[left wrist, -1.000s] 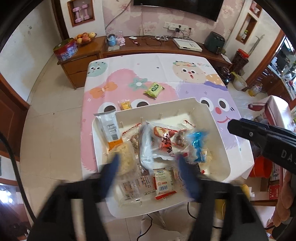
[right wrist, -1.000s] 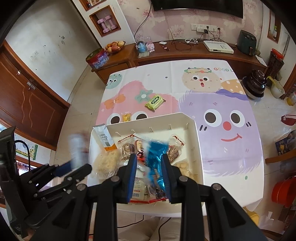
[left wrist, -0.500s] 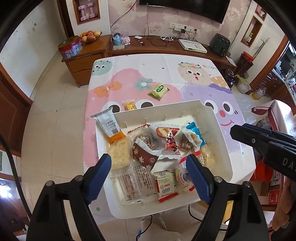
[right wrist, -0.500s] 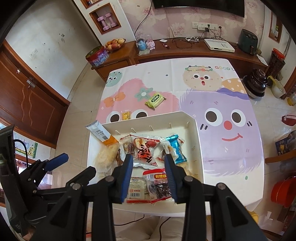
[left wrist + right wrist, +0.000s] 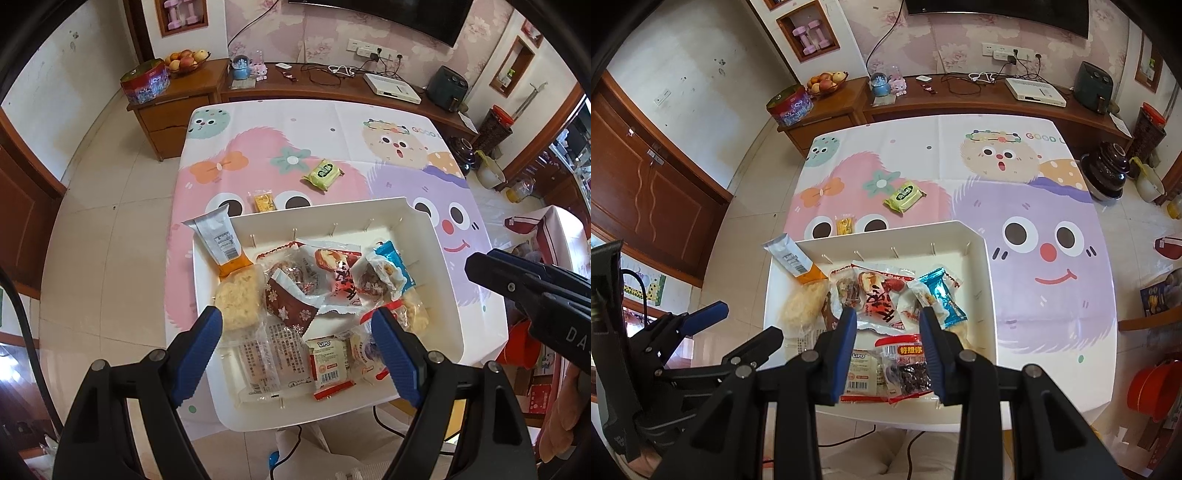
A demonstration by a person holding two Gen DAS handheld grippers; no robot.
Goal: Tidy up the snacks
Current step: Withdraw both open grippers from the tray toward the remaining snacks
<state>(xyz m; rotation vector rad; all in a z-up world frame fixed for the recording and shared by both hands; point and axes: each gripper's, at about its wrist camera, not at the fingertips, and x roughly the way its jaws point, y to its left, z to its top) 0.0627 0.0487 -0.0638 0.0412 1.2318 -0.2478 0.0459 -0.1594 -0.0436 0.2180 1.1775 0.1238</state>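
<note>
Far left, the left gripper (image 5: 295, 332) hangs over the near-left of the white tray (image 5: 436, 236), jaws spread wide, nothing between them. The tall silver-and-orange packet (image 5: 221, 242) leans over the tray's left rim above a pale noodle cake (image 5: 240, 295). Centre tray, a heap of snacks: the red-lettered bag (image 5: 879, 302), then the blue wrapper (image 5: 942, 295). Beyond the tray, on the cartoon tablecloth (image 5: 1052, 206), a small yellow packet (image 5: 845, 224) and a green packet (image 5: 904, 195) lie loose. The right gripper (image 5: 888, 328) hovers nearer the middle, jaws parted and empty. Only its own camera shows the dark dried-fruit pack (image 5: 907, 365) beneath; the left view shows just its black body at the right edge.
</note>
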